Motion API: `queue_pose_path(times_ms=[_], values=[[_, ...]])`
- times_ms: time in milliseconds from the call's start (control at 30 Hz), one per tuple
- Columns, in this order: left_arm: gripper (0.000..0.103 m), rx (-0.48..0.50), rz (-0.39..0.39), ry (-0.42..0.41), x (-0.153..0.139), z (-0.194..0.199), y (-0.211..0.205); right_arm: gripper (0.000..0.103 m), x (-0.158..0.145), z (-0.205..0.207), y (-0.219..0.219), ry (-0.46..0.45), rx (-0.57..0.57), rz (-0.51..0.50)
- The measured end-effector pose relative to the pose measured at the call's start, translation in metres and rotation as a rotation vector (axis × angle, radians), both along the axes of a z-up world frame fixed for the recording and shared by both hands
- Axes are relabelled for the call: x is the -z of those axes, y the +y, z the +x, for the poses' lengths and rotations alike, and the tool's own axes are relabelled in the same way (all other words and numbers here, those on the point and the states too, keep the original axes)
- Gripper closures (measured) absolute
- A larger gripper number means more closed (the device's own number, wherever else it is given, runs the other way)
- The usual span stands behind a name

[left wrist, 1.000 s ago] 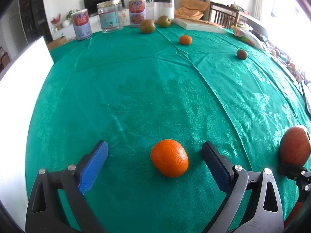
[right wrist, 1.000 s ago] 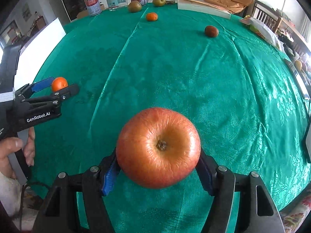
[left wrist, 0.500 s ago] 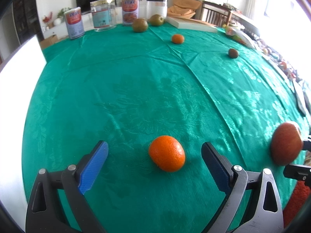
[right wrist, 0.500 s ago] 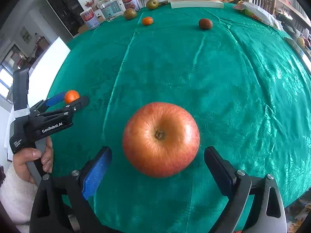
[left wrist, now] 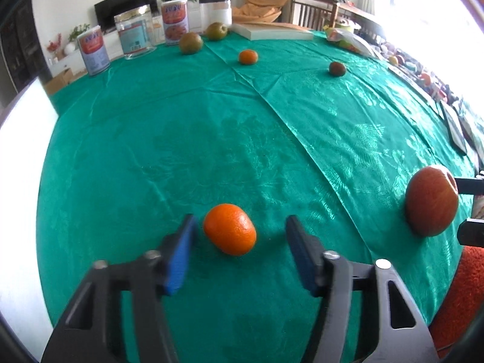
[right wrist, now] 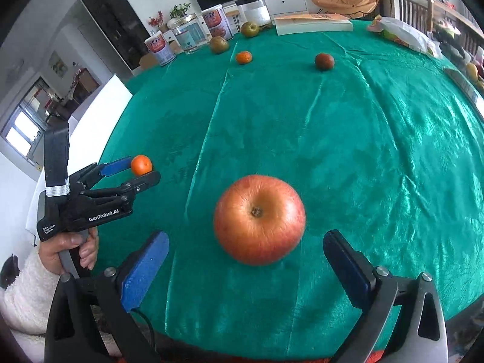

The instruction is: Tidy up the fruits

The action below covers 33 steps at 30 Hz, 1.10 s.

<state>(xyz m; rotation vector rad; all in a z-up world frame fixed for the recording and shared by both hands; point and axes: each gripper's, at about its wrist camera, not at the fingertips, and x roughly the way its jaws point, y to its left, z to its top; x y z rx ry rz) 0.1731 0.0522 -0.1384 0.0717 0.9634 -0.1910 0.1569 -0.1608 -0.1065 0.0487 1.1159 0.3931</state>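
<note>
Ahead of your tongs spreads a glossy green satin tablecloth (right wrist: 363, 151). Between the right ones sits a smooth, shiny apple (right wrist: 259, 219); between the left, a dimpled orange (left wrist: 230, 229).

Left gripper (right wrist: 145, 172) body: "GenRobot.AI" in white letters
Same body, rear end: small white print, too small to read
Red-labelled cans (right wrist: 217, 24) on the surface's far edge: lettering blurred, unreadable

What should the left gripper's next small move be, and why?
Probably finish closing on the orange: the left gripper has just been narrowing around it, but gaps remain beside both pads. The right gripper has released the apple.
</note>
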Motion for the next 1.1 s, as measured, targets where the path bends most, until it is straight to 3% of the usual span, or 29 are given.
queue_pose_path(times_ms=[33,67,133,167,200,300,367,467,533,633,767,900,1100], values=[[0.058,-0.006,0.005,-0.012,-0.001,-0.001,0.000,0.002,0.003,0.005,0.004,0.010,-0.006,-0.025],[0.074,-0.014,0.014,-0.013,-0.002,-0.002,0.000,0.002,0.008,0.010,0.006,0.032,-0.002,-0.047],[0.074,-0.029,-0.006,-0.007,-0.005,-0.006,0.006,0.004,0.017,0.018,0.006,0.080,0.009,-0.058],[0.075,-0.042,-0.023,-0.012,-0.009,-0.010,0.010,0.032,0.019,0.020,0.004,0.088,0.019,-0.067],[0.075,-0.052,-0.043,-0.016,-0.013,-0.014,0.015,0.034,0.019,0.019,0.002,0.088,0.029,-0.062],[0.076,-0.080,-0.155,-0.021,-0.036,-0.034,0.033,0.034,0.009,0.016,0.002,0.084,0.041,-0.021],[0.076,-0.099,-0.255,-0.029,-0.058,-0.053,0.049,0.034,-0.007,0.014,0.012,0.072,0.020,0.067],[0.076,-0.138,-0.376,-0.063,-0.101,-0.084,0.084,0.034,-0.041,0.013,0.049,0.059,-0.065,0.223],[0.076,-0.187,-0.402,-0.112,-0.130,-0.106,0.115,0.034,-0.065,0.013,0.091,0.050,-0.159,0.297],[0.076,-0.303,-0.360,-0.181,-0.156,-0.135,0.169,0.034,-0.095,0.012,0.168,0.038,-0.316,0.360],[0.076,-0.501,-0.219,-0.136,-0.137,-0.149,0.238,0.034,-0.112,0.003,0.286,-0.002,-0.507,0.346],[0.076,-0.644,-0.172,-0.004,-0.089,-0.156,0.286,0.034,-0.090,-0.007,0.383,0.000,-0.635,0.251],[0.075,-0.690,-0.141,0.083,-0.056,-0.158,0.297,0.034,-0.038,-0.016,0.458,0.054,-0.715,0.102]])
